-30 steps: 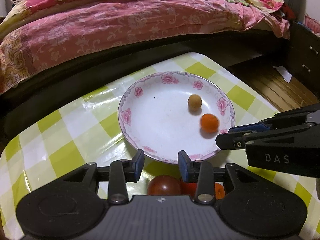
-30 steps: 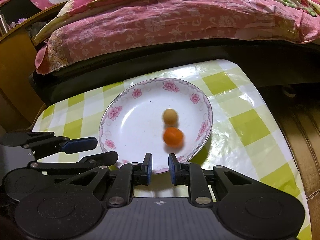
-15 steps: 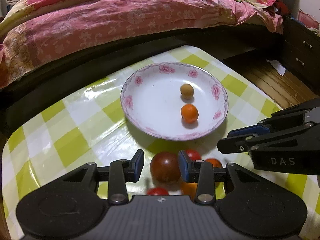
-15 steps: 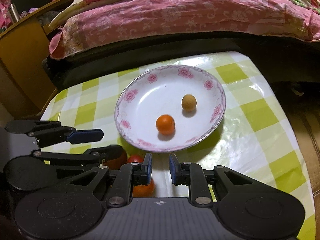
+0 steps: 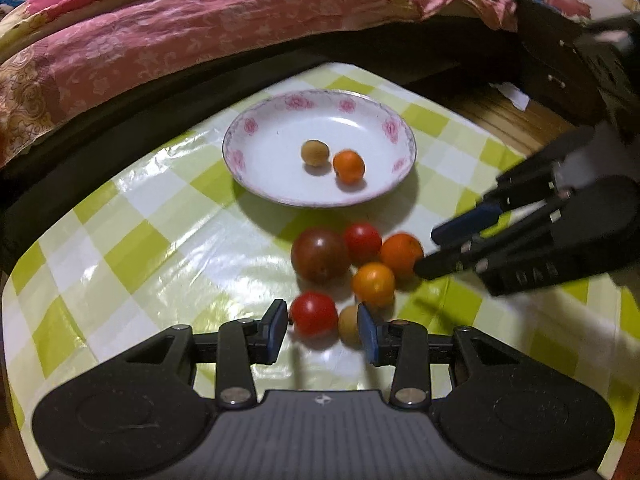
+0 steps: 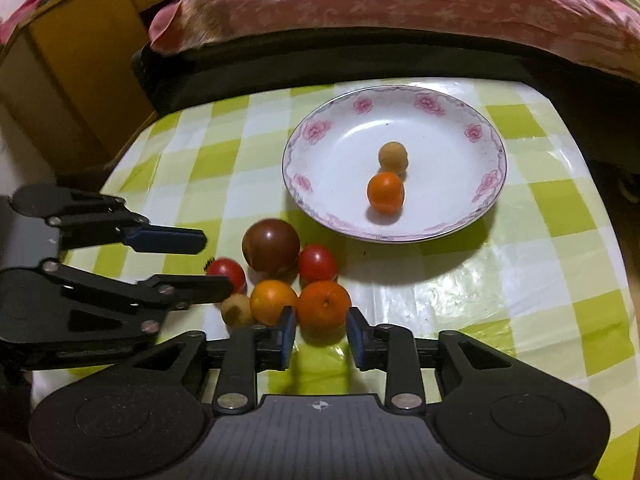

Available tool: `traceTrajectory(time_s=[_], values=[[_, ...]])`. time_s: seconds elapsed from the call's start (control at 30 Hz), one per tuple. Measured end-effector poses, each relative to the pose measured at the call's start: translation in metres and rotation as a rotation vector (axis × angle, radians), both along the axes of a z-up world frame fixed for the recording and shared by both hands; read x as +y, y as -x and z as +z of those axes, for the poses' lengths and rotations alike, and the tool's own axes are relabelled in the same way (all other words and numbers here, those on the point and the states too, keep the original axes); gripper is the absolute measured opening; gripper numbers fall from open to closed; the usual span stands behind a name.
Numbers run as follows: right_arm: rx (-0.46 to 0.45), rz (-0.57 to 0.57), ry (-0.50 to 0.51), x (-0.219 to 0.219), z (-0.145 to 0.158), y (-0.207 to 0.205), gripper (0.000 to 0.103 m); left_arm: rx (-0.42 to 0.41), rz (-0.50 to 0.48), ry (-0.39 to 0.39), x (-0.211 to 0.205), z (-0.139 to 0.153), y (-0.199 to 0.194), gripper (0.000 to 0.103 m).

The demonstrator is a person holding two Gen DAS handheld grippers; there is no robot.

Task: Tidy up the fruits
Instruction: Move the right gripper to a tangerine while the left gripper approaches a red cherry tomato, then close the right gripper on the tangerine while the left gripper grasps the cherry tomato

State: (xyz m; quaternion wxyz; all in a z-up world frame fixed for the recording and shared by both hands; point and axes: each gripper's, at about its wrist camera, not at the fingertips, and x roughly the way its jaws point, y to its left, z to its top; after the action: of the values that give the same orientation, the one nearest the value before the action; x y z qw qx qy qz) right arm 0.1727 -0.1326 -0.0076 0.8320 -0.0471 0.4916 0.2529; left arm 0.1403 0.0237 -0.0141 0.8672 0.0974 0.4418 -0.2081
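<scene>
Home bedroom: bed with pink floral quilt, checked-cloth table, wooden cabinet alongside.
</scene>
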Motion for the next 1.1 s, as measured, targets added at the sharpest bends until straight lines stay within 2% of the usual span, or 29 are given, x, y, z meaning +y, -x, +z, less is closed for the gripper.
traceTrajectory(time_s=[0.17, 0.47, 0.6, 0.93, 1.1], values=[[-0.004, 0.028, 0.054, 0.003, -0.01, -0.001, 0.028, 0.009, -0.013, -0.035, 0.004, -0.009, 0.001, 0.046], [-0.027, 0.103, 0.082, 0.013, -0.019, -0.003, 0.03, 0.026, 0.004, 0.002, 0.009, -0.015, -0.011, 0.046], [-0.026, 0.099, 0.08, 0.013, -0.022, -0.005, 0.03, 0.047, 0.013, 0.034, 0.009, -0.018, -0.015, 0.046], [-0.039, 0.056, 0.103, 0.009, -0.02, -0.007, 0.028, 0.036, -0.001, 0.035, -0.001, -0.021, -0.02, 0.046], [-0.039, 0.051, 0.103, 0.006, -0.019, -0.007, 0.028, 0.012, -0.024, -0.025, -0.012, -0.026, -0.015, 0.045]])
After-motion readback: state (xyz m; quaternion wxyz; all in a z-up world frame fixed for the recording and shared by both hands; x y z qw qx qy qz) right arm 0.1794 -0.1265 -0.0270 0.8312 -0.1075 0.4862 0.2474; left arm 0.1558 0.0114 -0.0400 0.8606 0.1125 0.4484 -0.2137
